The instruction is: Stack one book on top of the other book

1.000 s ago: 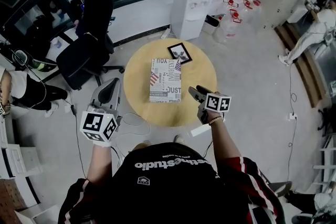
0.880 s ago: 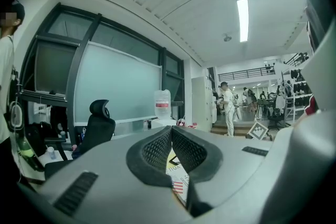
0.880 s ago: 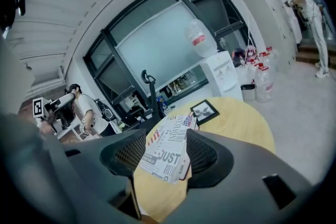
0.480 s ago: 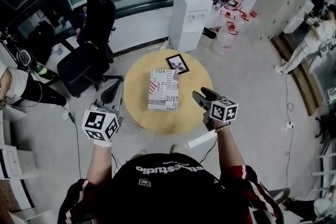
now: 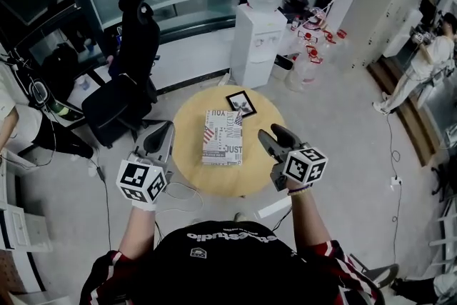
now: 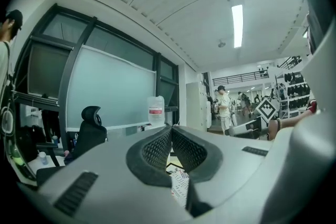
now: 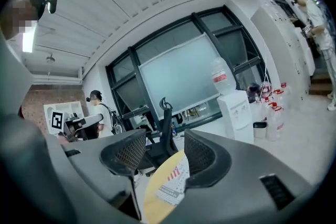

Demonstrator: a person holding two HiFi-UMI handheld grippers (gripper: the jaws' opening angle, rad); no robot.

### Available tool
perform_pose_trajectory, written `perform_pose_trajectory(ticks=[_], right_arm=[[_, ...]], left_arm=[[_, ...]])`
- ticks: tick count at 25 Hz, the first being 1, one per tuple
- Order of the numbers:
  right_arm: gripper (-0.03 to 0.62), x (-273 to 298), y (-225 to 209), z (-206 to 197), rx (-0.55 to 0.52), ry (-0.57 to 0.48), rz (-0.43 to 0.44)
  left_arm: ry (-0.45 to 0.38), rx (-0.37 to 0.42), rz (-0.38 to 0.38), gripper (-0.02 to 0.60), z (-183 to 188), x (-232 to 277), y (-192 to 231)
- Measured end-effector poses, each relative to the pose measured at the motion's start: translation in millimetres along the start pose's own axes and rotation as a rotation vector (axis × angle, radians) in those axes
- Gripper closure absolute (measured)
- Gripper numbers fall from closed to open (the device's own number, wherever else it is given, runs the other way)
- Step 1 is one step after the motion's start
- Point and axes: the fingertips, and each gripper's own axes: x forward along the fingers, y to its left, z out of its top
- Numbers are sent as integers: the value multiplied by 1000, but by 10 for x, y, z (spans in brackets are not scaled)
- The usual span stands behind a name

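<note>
The left gripper (image 5: 166, 131) is closed. In the left gripper view its two mesh-faced pads (image 6: 157, 147) meet at the tips (image 6: 170, 131) with nothing caught between them. Only a narrow slit stays open lower down, and a strip of the printed book (image 6: 180, 186) shows through it from far beyond. In the head view this gripper hangs off the bench's (image 5: 193, 132) edge at about 9 o'clock from the book, pointing roughly level and well apart from it.

The right gripper (image 5: 268, 131) stands wide open. In the right gripper view its pads (image 7: 202, 152) are clearly apart (image 7: 164, 144) and hold nothing. The gap frames a black office chair (image 7: 164, 128) in the background, and below it the yellow bench top (image 7: 152, 199) and a corner of the book (image 7: 173, 181). From the head view it sits at about 3 to 4 o'clock from the book, above the bench's rim, touching neither the bench nor the book.

The book (image 5: 223, 137), with its red, white and grey lettered cover, lies flat near the middle of the round bench, its long side running from 12 to 6 o'clock. I cannot tell whether a second book lies under it. A small dark-framed piece (image 5: 241, 103) lies just beside the book's far corner at about 1 o'clock. A water dispenser (image 5: 258, 36) stands on the floor beyond the bench at 12 o'clock.
</note>
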Motion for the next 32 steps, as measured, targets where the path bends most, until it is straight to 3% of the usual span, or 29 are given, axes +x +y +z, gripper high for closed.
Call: perform_pose_trajectory(ticks=[12, 15, 22, 32], right_arm=[[364, -156, 317, 498, -204, -82, -107], [370, -191, 396, 585, -227, -99, -115], [456, -266, 486, 804, -280, -185, -169], [525, -256, 520, 883, -310, -193, -211]], left_arm=[[-36, -35, 18, 565, 89, -52, 89], [-29, -14, 24, 565, 76, -57, 126], [-43, 3, 35, 565, 101, -62, 202], [-60, 21, 18, 565, 228, -29, 181]])
